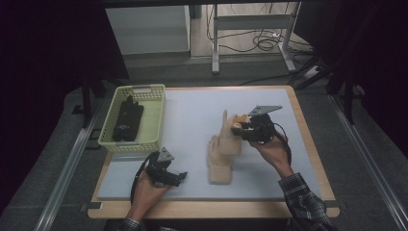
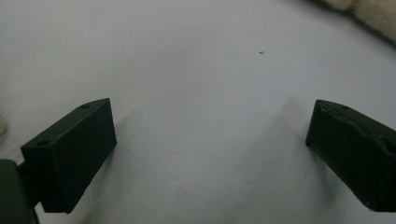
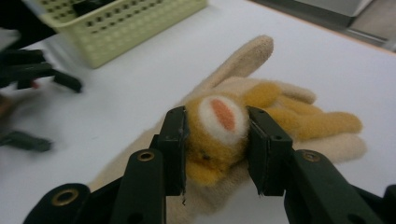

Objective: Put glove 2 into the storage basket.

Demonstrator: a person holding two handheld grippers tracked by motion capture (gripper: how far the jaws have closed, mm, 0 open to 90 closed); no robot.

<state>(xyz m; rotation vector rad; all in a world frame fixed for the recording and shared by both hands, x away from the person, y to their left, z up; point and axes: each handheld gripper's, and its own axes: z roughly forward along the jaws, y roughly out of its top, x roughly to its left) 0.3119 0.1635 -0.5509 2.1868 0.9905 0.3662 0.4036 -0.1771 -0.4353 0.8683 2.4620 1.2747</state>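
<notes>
1. A yellow plush toy (image 3: 219, 135) with a white and orange patch is clamped between the 2 black jaws of the right gripper (image 3: 217, 149); the pads press on both of its sides.
2. In the high view the right gripper (image 1: 240, 129) is seen held above the middle of the white mat (image 1: 192, 115), just over the fingers of a beige glove (image 1: 223, 149).
3. The beige glove is laid flat on the mat, fingers pointed away from the person, with 1 finger spread apart from the rest.
4. In the right gripper view the toy is seen directly over the glove (image 3: 289, 135); whether the 2 are touching cannot be told.
5. The left gripper (image 1: 171, 175) is rested low at the near left part of the mat, well apart from the glove.
6. Its jaws are spread wide, with bare mat (image 2: 201, 93) seen between them and nothing held.
7. A pale green basket (image 1: 156, 115) is placed at the far left corner of the mat, with dark objects (image 1: 127, 120) laid inside it.
</notes>
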